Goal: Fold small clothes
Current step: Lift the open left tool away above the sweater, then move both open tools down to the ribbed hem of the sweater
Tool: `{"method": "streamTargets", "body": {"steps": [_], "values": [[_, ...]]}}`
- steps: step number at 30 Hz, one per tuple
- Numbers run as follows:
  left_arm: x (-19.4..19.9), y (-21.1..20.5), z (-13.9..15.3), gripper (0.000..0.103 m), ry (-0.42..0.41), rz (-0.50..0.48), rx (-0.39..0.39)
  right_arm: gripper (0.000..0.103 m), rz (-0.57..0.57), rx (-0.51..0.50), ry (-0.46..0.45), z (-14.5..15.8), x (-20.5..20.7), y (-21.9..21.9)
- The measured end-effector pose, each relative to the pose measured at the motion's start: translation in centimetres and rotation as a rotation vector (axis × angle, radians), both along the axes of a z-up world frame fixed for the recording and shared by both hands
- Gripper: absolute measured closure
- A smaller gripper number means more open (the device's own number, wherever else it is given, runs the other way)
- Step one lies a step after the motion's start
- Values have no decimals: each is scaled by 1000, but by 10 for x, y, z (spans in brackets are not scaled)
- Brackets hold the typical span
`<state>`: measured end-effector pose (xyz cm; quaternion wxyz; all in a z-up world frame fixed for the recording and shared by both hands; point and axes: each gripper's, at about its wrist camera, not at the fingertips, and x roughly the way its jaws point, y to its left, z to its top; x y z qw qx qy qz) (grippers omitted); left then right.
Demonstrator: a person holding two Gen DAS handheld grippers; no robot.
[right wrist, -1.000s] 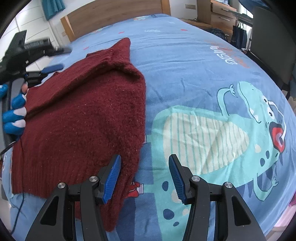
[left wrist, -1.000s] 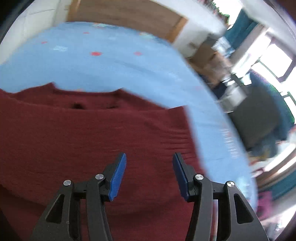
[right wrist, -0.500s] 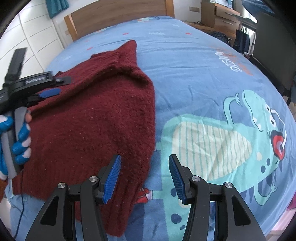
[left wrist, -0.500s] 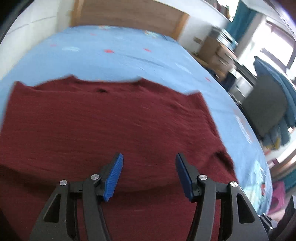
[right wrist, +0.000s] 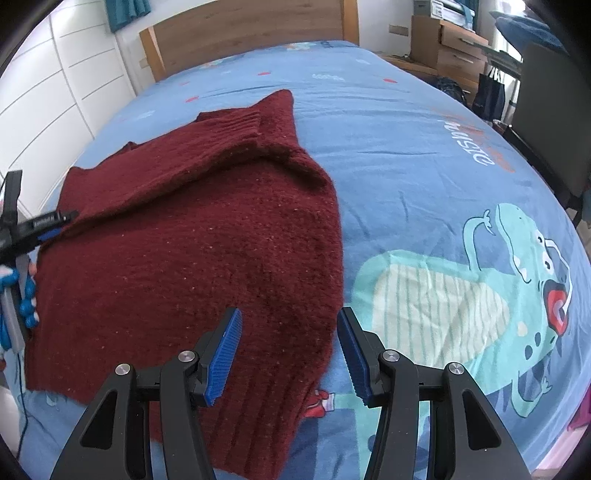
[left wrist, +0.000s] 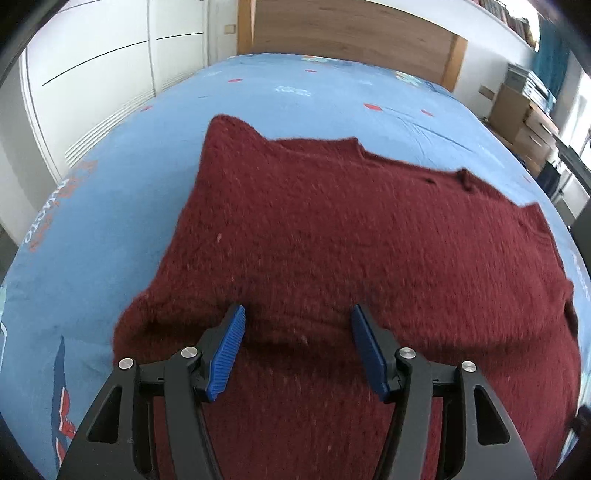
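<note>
**Both my claws hang open over the sweater**

The light blue bed sheet printed with a teal dinosaur (right wrist: 461, 206) fills most of what I see, and the dark red knitted sweater (left wrist: 351, 240) lies spread flat on it. In my left wrist view the sweater runs under and beyond my left claw (left wrist: 297, 349), reaching toward the wooden headboard (left wrist: 351, 33). My left jaws have just been opening; they stand about half apart, nothing is pinched between the blue ribbed pads (left wrist: 225, 354), and the knit lies loose below them. My right claw (right wrist: 290, 356) hangs over the sweater's near right edge, one pad above the wool and the other above bare sheet, its jaws also about half apart and gripping nothing.

The sweater's near hem is cut off behind my left claw's black frame. Whether either pad brushes the knit I cannot tell.

In the right wrist view, my blue-gloved left hand (right wrist: 22, 295) wraps the left claw's handle at the sweater's far left edge. Both claws tilt steeply down toward the bed.
</note>
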<state>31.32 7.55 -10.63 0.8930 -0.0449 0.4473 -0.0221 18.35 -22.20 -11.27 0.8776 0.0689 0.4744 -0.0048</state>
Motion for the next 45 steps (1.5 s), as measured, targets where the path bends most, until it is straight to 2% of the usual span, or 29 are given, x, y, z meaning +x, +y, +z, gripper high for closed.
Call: {"method": "streamTargets", "body": {"steps": [4, 5, 9, 17, 28, 39, 45], "values": [[-10, 15, -4, 45, 42, 22, -92, 48, 7, 2, -5, 1, 2, 2], [-13, 16, -2, 45, 49, 20, -92, 48, 10, 1, -6, 1, 2, 2], [-34, 13, -2, 46, 72, -21, -23, 48, 10, 4, -9, 2, 2, 1], [-78, 16, 8, 46, 104, -51, -26, 48, 1, 17, -14, 5, -5, -3], [-136, 0, 35, 45, 70, -109, 74, 47, -29, 17, -14, 15, -30, -15], [-179, 3, 70, 41, 27, -134, 85, 45, -22, 19, -16, 38, -68, -2], [-201, 19, 73, 39, 35, -107, 54, 41, -34, 40, -8, 41, -88, 2]]}}
